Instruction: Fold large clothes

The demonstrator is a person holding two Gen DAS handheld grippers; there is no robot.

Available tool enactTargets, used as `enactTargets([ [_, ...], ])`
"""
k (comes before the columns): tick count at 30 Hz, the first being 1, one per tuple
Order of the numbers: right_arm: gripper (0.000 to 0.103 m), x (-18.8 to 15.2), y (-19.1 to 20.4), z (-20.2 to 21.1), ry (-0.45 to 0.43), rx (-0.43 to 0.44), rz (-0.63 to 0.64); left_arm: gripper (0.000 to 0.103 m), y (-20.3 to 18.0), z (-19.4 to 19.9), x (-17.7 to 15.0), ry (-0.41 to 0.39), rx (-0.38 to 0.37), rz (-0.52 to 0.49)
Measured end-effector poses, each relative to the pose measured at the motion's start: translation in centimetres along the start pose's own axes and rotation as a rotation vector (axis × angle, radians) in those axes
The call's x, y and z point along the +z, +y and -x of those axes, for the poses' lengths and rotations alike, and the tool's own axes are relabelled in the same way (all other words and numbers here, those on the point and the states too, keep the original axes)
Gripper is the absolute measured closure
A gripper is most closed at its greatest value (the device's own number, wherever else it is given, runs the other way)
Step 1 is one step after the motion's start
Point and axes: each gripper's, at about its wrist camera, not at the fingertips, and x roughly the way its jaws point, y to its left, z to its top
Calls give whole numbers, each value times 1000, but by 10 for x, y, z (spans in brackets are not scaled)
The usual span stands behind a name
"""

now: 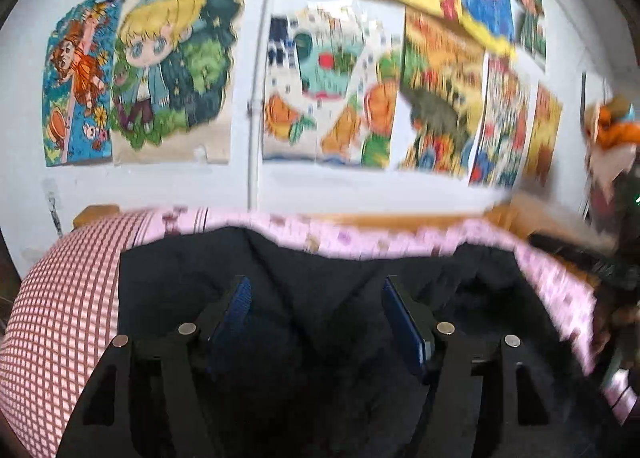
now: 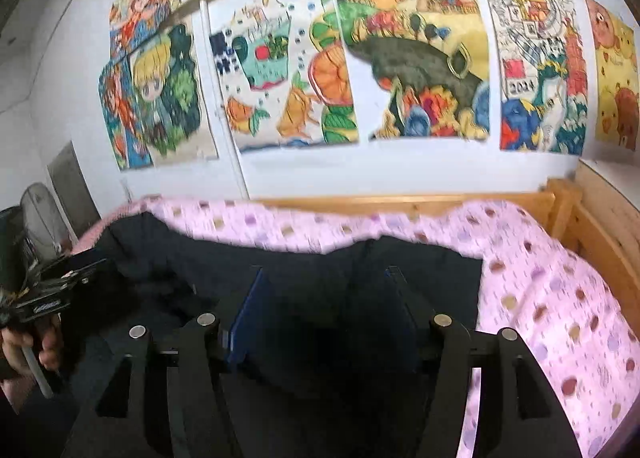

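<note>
A large black garment (image 1: 320, 298) lies spread on a bed with a pink dotted sheet (image 1: 360, 242). It also shows in the right wrist view (image 2: 320, 270). My left gripper (image 1: 316, 290) hovers over the garment's middle, fingers wide apart, nothing between them. My right gripper (image 2: 326, 282) is open and empty over the garment's right part, near its right edge. The left gripper body (image 2: 52, 298) and the hand holding it show at the left of the right wrist view.
A red-checked pillow or cover (image 1: 60, 298) lies left of the garment. The pink sheet (image 2: 560, 298) extends right to a wooden bed frame (image 2: 592, 225). Colourful drawings (image 2: 360, 57) cover the white wall behind. A pipe (image 1: 258, 97) runs down the wall.
</note>
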Motion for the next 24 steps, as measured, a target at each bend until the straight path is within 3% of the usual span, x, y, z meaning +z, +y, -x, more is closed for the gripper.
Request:
enactTargets([
  [3, 50, 7, 12, -32, 44, 41, -26, 37, -9, -16, 12, 43, -10, -16],
  [8, 80, -14, 25, -72, 181, 85, -61, 37, -24, -65, 9, 242, -23, -78],
  [11, 83, -29, 31, -80, 233, 62, -14, 37, -26, -84, -9, 337, -3, -113],
  [17, 83, -48, 40, -100, 338, 16, 71, 37, -33, -97, -30, 380, 51, -180],
  [21, 83, -55, 36, -107, 348, -1, 65, 36, -43, -101, -34, 381, 101, -233],
  [24, 83, -55, 35, -97, 306, 2, 50, 36, -40, -91, -34, 334, 99, -223],
])
